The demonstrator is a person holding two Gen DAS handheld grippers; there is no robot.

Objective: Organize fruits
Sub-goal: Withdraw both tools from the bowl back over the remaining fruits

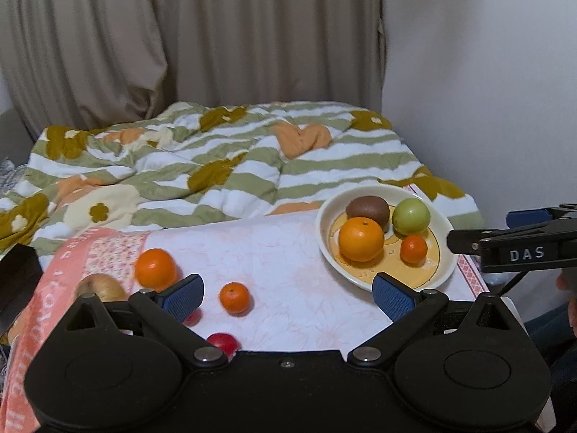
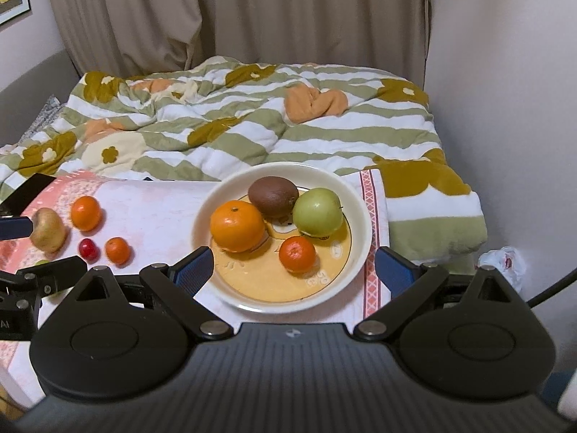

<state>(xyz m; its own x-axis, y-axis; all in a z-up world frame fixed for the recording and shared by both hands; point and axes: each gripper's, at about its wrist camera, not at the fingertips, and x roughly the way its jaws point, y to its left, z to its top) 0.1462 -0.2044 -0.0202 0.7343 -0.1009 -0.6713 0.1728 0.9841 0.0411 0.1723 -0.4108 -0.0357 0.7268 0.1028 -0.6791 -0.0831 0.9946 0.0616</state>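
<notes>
A cream bowl (image 2: 355,198) holds a large orange (image 2: 237,226), a brown kiwi (image 2: 273,195), a green apple (image 2: 317,216) and a small mandarin (image 2: 297,254). It also shows in the left wrist view (image 1: 445,270). Loose on the cloth lie an orange (image 1: 155,267), a small mandarin (image 1: 234,298), a red fruit (image 1: 223,342) and a yellowish fruit (image 1: 101,287). My left gripper (image 1: 288,297) is open and empty above the cloth, near the small mandarin. My right gripper (image 2: 294,274) is open and empty over the bowl's near rim.
The fruits sit on a pink-and-white cloth (image 1: 281,252) over a small table. A striped flowered quilt (image 1: 216,166) covers the bed behind. Curtains and a white wall stand beyond. A crumpled plastic bag (image 2: 505,261) lies at the right.
</notes>
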